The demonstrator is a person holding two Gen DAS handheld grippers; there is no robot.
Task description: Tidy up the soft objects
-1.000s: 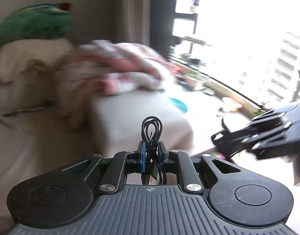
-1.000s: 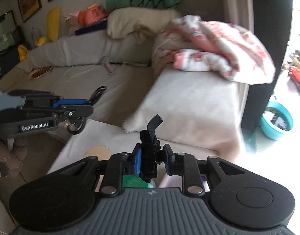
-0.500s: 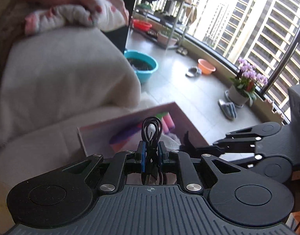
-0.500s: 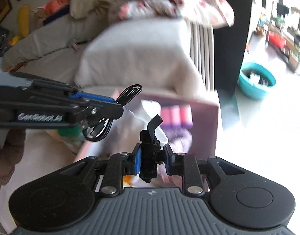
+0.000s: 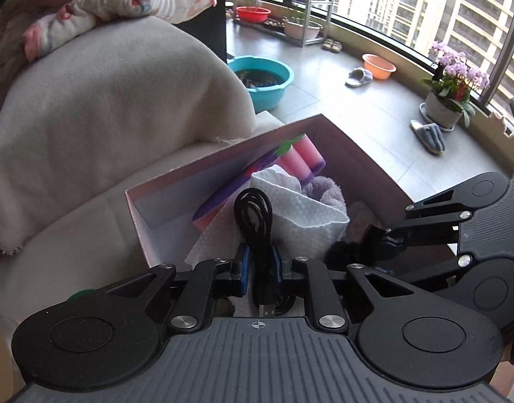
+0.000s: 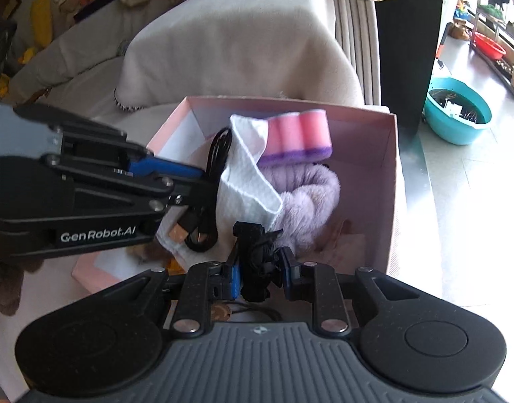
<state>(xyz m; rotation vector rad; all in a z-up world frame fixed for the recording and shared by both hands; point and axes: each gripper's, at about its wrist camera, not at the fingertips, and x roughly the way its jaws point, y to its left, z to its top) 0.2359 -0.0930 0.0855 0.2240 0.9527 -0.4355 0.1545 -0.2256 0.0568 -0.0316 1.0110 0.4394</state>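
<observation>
A pink box [image 5: 354,144] [image 6: 391,174] stands on the sofa seat. It holds a pink and purple sponge [image 6: 298,137] [image 5: 300,161], a white cloth [image 6: 250,171] [image 5: 300,215] and a lilac fluffy towel [image 6: 310,198] [image 5: 327,191]. My left gripper [image 5: 259,262] [image 6: 203,181] is shut on a coiled black USB cable [image 5: 253,215] [image 6: 206,208] over the box's left part. My right gripper [image 6: 258,268] [image 5: 374,238] is shut on a small black fabric item [image 6: 257,252] above the box's near side.
A cream blanket [image 5: 105,100] covers the sofa arm behind the box, with a floral quilt [image 5: 115,3] on top. A teal basin [image 5: 263,80] [image 6: 458,110], slippers [image 5: 428,134], a flowerpot [image 5: 448,100] and an orange bowl [image 5: 379,65] are on the balcony floor.
Both grippers have swung right from the sofa and come down over the pink box. Each still holds its item.
</observation>
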